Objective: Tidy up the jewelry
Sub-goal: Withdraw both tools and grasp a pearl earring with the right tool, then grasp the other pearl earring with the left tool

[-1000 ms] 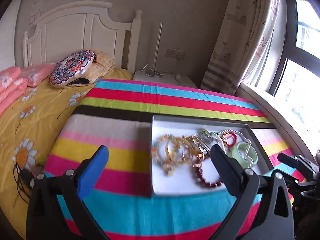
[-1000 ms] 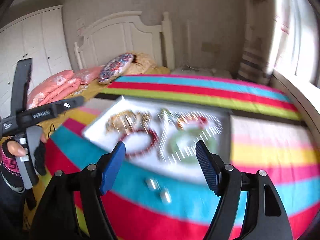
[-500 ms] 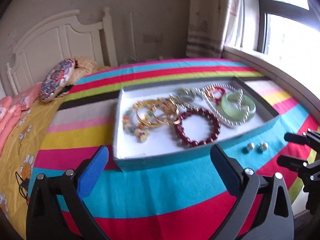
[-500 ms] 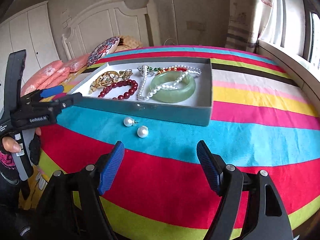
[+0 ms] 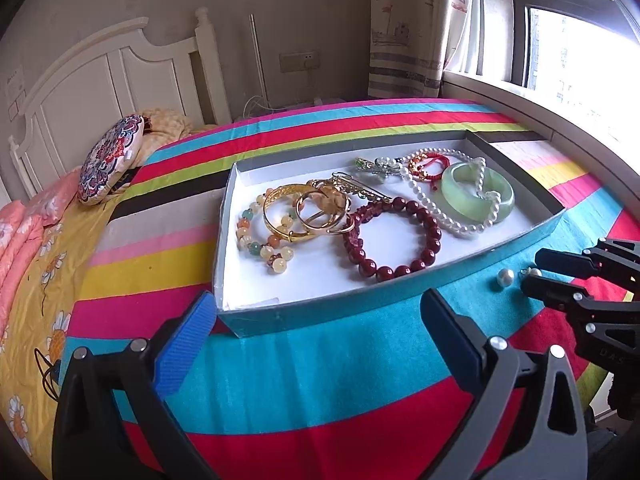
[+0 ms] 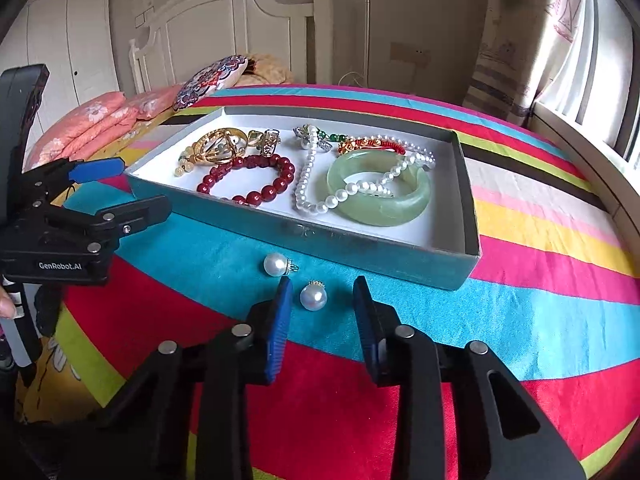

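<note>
A: Where are the loose pieces?

B: In the right wrist view, two pearl earrings lie on the teal stripe of the striped bedspread (image 6: 540, 312), just in front of the box. One pearl earring (image 6: 313, 296) sits low in the centre of the frame, between the fingers of the right gripper (image 6: 322, 300), whose jaws stand apart around it without touching. The other pearl earring (image 6: 276, 265) lies just up and left of it.

A: And the box?

B: The teal box (image 6: 360, 248) fills the middle of the frame. Inside, a green jade bangle (image 6: 380, 204) lies at the right with a pearl necklace (image 6: 308, 184) draped over it, a dark red bead bracelet (image 6: 250, 180) in the centre and gold bangles (image 6: 216, 146) at the left.

A: The other gripper?

B: The left gripper (image 5: 316, 332) hangs at the bottom of its own view, jaws wide apart, holding nothing, just before the box's near wall.
</note>
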### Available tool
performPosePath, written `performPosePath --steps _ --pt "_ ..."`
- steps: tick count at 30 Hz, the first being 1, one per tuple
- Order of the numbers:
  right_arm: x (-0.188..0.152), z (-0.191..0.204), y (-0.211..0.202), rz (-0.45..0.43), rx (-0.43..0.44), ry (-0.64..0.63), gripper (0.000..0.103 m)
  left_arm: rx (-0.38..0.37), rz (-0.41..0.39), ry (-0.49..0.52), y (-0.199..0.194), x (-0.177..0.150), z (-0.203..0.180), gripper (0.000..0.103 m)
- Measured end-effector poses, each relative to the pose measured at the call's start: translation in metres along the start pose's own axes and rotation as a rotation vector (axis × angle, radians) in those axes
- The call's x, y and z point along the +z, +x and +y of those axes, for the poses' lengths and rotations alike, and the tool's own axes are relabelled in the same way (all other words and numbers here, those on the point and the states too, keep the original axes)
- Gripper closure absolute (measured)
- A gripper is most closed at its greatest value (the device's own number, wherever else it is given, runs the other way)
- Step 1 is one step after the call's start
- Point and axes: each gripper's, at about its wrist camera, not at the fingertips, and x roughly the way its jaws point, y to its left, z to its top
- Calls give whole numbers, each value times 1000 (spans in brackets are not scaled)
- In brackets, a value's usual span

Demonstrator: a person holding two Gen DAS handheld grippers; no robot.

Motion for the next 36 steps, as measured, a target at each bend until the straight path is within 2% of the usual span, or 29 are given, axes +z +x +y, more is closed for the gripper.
performPosePath --steps 2,7,13,14,16,17,20,23,25,28,31,36 --pt "-1 2 1 -5 -8 -7 74 1 0 0 0 0 0 2" --pt "-5 6 0 -33 -19 -37 88 3 1 1 0 1 -2 2" --pt "-11 3 -5 -59 -5 -17 89 25 -11 50 -6 0 -14 2" --pt "-12 0 -7 -64 -3 -6 89 10 -7 54 -9 -1 -19 2" --pt "-15 -6 -13 -79 -2 14 89 -72 -4 33 -17 -3 -27 2" --pt "-16 -11 -16 -90 -5 30 89 -140 -9 15 -22 -4 -34 2" --pt "-20 -25 -26 -112 -9 77 89 -233 16 -2 -22 -2 -52 3" --pt "-25 -37 -32 -128 -7 113 89 -263 36 0 -13 2 -68 16" --pt "-29 -41 -34 -131 7 131 89 -261 59 14 -3 4 -79 40" --pt "-35 -45 -35 -133 19 146 89 -274 98 27 13 6 -91 63" --pt "-39 -46 -34 -133 32 153 89 -256 97 70 18 7 -106 70" --pt "-43 -48 -35 -134 48 165 89 -231 101 91 22 11 -113 71"
